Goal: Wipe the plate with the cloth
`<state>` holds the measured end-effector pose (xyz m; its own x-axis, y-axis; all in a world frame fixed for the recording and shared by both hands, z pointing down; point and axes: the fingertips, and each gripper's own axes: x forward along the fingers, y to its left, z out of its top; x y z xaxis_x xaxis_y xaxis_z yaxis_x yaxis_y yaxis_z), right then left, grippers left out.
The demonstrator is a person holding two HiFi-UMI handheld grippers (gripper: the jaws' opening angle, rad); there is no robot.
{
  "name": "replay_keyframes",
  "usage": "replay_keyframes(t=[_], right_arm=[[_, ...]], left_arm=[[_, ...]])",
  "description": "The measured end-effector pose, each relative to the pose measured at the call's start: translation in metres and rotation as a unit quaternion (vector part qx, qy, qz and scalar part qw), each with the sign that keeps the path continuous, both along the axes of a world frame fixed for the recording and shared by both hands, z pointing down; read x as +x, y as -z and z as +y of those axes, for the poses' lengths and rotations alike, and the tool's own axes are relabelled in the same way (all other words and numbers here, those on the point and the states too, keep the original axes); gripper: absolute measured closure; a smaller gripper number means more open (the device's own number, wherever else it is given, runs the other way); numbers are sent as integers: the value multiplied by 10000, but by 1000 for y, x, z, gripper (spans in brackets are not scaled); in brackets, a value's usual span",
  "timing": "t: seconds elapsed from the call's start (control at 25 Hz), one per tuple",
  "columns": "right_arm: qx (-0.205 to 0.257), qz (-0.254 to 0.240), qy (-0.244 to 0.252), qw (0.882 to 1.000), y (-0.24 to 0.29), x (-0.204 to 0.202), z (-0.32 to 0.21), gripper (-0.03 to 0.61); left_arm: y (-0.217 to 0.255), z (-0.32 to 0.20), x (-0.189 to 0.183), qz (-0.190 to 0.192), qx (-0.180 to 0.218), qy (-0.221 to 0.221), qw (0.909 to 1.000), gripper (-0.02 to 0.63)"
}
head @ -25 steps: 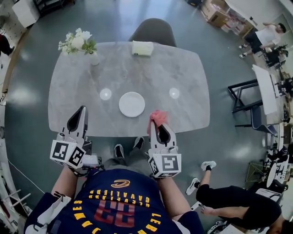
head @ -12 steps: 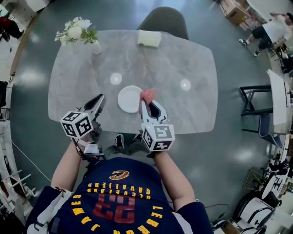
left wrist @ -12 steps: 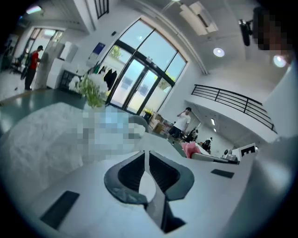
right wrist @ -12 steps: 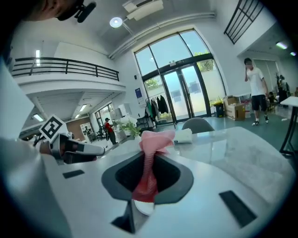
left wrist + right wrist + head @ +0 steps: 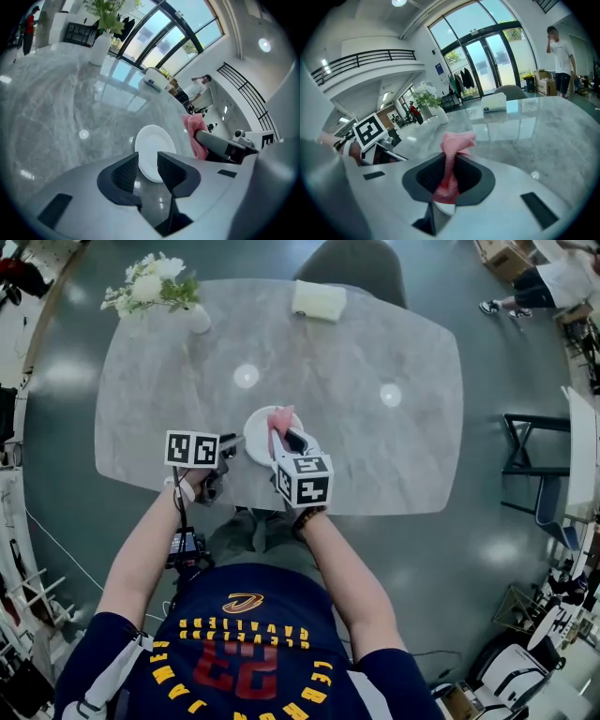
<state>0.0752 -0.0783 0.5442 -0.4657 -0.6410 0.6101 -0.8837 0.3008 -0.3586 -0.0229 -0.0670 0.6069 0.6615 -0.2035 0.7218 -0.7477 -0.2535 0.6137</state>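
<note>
White plate flat on grey marble desk, near front edge. Right gripper: jaws clenched on pink cloth, bunched, top sticking up out of jaws. In head view cloth sits over plate's right part; contact with plate not discernible. Left gripper at plate's left side: jaws opening, pads apart, plate's near rim showing in gap, no pad pressing it. Flower vase at desk's far left corner.

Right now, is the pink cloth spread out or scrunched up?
Scrunched up. The cloth is pinched into a narrow bunch between the right tongs, its top flopping loose.
</note>
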Motion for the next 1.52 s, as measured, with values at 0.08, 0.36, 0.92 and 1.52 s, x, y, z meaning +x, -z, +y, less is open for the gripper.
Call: replay_keyframes(t=[0.08,0.36,0.92,1.52], right_arm=[[-151,102,-8,9998,-16,-5,-8,532],[-545,421,-39,9976,-57,-13,-12,532],[-908,629,131,9938,-90,-28,2,532],[-1023,871,242,9906,-100,-22,6,532]], left_arm=[[-15,-1,2,4,-234,-11,9997,500],[-39,6,9,-25,-621,-18,9981,500],[-45,15,20,293,-874,73,9957,582],[-44,18,25,616,-936,333,9932,611]])
